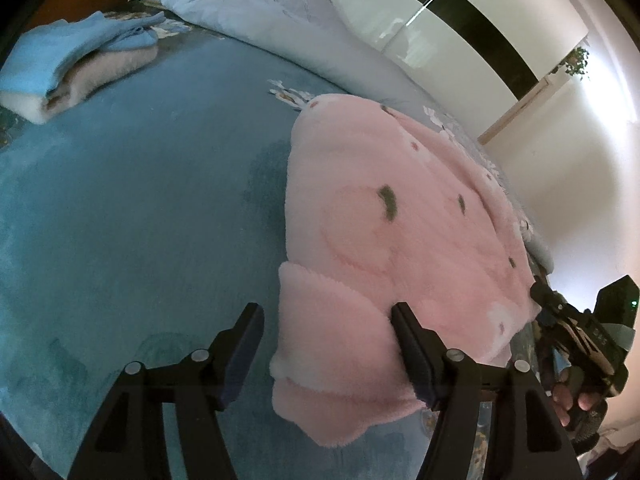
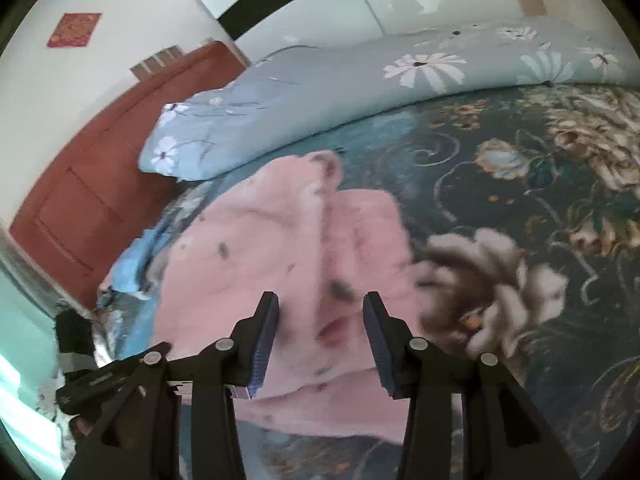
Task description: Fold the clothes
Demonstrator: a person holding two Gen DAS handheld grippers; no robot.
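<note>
Pink fleece garment lies on the bed; both grippers stand open above it, holding nothing.

The left gripper (image 1: 326,310) has its jaws spread wide over the near left edge of the pink garment (image 1: 400,232), one finger over the bedspread (image 1: 140,200), the other over the fleece; whether either touches cannot be told. The right gripper (image 2: 320,300) is likewise parted, empty, above the garment's middle. Only the left wrist view shows the folded stack (image 1: 72,68) of light blue and cream clothes at the far left, well apart from the garment, and the person's hand (image 1: 576,400) on the other tool. Only the right wrist view shows the bedspread's floral print and the wooden door (image 2: 100,180). The grey daisy-print duvet (image 2: 360,84) lies along the far side in both.
</note>
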